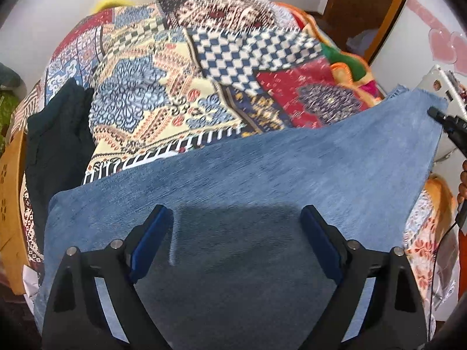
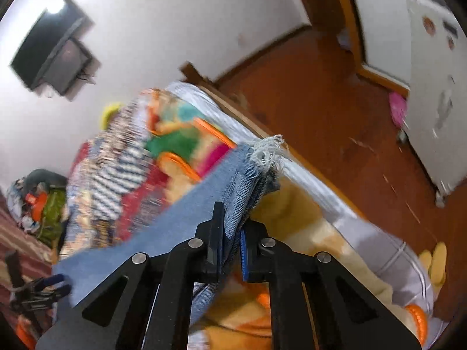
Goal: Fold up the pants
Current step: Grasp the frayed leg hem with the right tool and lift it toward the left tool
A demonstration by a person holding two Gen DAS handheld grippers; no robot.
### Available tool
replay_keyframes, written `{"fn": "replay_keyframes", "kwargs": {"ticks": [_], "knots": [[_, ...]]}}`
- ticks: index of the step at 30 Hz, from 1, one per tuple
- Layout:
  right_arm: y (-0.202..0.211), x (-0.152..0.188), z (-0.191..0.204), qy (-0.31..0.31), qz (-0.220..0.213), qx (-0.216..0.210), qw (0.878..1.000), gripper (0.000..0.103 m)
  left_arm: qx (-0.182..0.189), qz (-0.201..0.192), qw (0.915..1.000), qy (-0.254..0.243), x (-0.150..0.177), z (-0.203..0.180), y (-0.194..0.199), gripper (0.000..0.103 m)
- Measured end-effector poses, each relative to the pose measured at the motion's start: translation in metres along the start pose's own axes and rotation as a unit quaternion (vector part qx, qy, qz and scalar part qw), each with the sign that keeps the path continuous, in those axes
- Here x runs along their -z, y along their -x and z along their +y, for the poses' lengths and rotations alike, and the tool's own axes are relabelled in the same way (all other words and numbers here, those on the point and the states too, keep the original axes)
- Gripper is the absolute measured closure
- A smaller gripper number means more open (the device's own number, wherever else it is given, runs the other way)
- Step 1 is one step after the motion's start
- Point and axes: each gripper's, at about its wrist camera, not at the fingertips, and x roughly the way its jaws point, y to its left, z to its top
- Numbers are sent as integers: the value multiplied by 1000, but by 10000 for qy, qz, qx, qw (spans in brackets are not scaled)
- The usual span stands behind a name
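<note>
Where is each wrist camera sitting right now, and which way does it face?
Left wrist: above the blue denim pants on the patchwork bedspread, looking steeply down; the open left gripper and a hand show.
Right wrist: at the bed's edge, angled down toward the red-brown floor; the right gripper is shut on the frayed hem.
Shared: pants, bedspread; each view catches the other gripper.

One pair of jeans [image 1: 262,175], one dark garment [image 1: 58,134] at nine o'clock, one patterned spread [image 1: 175,73], two grippers [image 1: 236,227].
</note>
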Motion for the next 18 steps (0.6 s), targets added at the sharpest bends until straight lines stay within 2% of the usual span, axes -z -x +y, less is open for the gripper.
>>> {"fn": "replay_keyframes", "kwargs": {"ticks": [4, 8, 13, 18], "knots": [[33, -14, 49, 673, -400, -302, 9965, 96, 46, -433, 9990, 81, 2, -4, 29, 11], [61, -15, 108, 1338, -652, -778, 9858, 96, 182, -919, 9954, 221, 8, 5, 69, 11], [72, 3, 180, 2114, -515, -1376, 9663, 96, 57, -1416, 9892, 363, 24, 27, 112, 11], [52, 30, 232, 2480, -164, -1794, 9519, 96, -45, -1676, 9840, 598, 47, 57, 139, 10]]}}
